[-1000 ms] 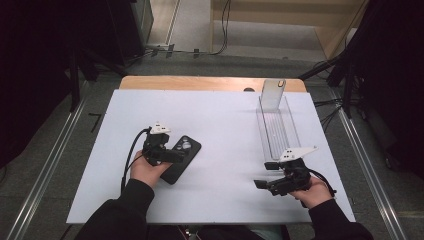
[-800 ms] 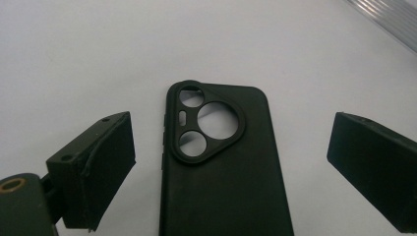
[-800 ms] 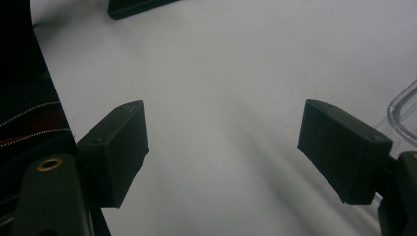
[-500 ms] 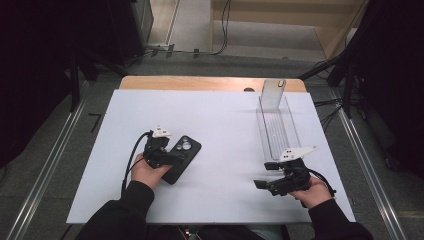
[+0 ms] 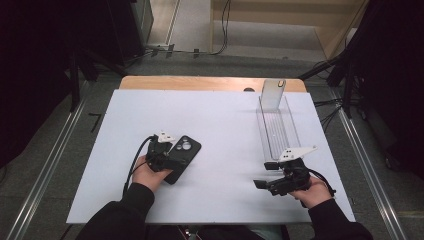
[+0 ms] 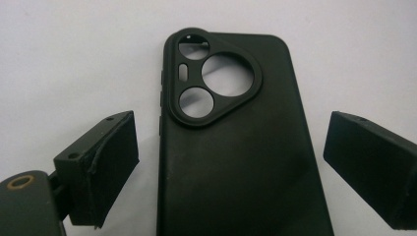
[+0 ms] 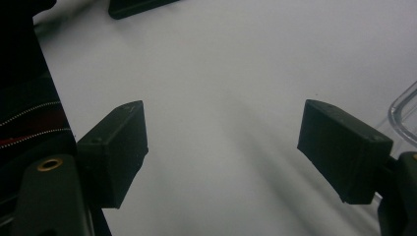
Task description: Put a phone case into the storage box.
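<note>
The black rubber phone case, camera cutouts up, is lying flat on the white table, between the open jaws of my left gripper, not touching them. I am fearing the soft case is buckling or slipping when squeezed. The right gripper is waiting open, empty, beside the clear plastic tray; nothing is blocking.

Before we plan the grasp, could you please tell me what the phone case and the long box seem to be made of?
Phone case: probably soft matte black silicone or rubbery plastic; dull sheen, rounded edges, empty camera cutouts showing the table through them. Long box: clear rigid plastic, likely acrylic; the white table shows through its glossy walls.
</note>
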Available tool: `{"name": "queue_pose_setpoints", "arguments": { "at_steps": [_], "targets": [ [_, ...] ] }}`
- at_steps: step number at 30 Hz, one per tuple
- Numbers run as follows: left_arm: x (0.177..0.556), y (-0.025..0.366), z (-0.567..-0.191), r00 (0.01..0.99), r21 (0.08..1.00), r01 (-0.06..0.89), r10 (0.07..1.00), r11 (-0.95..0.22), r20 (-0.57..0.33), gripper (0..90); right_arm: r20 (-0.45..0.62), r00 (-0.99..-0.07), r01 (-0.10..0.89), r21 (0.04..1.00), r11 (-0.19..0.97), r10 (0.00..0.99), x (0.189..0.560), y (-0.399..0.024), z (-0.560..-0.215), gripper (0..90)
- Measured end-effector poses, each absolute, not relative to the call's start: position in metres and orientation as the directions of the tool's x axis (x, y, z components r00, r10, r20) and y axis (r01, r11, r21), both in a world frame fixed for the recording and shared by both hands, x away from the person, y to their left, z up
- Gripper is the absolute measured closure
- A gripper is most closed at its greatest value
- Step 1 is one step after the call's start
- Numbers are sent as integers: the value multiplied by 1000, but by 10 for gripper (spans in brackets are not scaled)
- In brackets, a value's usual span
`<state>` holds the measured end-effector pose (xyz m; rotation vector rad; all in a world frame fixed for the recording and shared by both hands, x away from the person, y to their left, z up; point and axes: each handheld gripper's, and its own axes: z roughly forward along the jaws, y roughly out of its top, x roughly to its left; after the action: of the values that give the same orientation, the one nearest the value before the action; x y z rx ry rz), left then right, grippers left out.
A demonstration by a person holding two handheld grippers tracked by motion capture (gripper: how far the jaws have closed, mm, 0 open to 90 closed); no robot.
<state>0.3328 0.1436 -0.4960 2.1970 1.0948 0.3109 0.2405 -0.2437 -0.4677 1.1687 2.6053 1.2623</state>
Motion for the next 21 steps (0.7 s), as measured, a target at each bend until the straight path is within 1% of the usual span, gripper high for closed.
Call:
{"name": "queue_pose_setpoints", "arguments": {
  "at_steps": [4, 7, 13, 21],
  "targets": [
    [332, 140, -501, 629, 628, 624, 776, -466, -50, 63, 285, -720, 615, 683, 393, 632, 240, -243, -468, 171],
    [330, 137, -502, 633, 626, 609, 774, -487, -14, 62, 284, -720, 616, 681, 396, 633, 240, -243, -468, 171],
    [325, 135, -507, 632, 645, 580, 774, -498, 30, 58, 284, -720, 616, 681, 395, 634, 241, -243, -468, 171],
    [321, 136, -511, 626, 677, 560, 779, -478, 33, 58, 280, -724, 613, 681, 400, 631, 240, -243, -469, 171]
  ]
}}
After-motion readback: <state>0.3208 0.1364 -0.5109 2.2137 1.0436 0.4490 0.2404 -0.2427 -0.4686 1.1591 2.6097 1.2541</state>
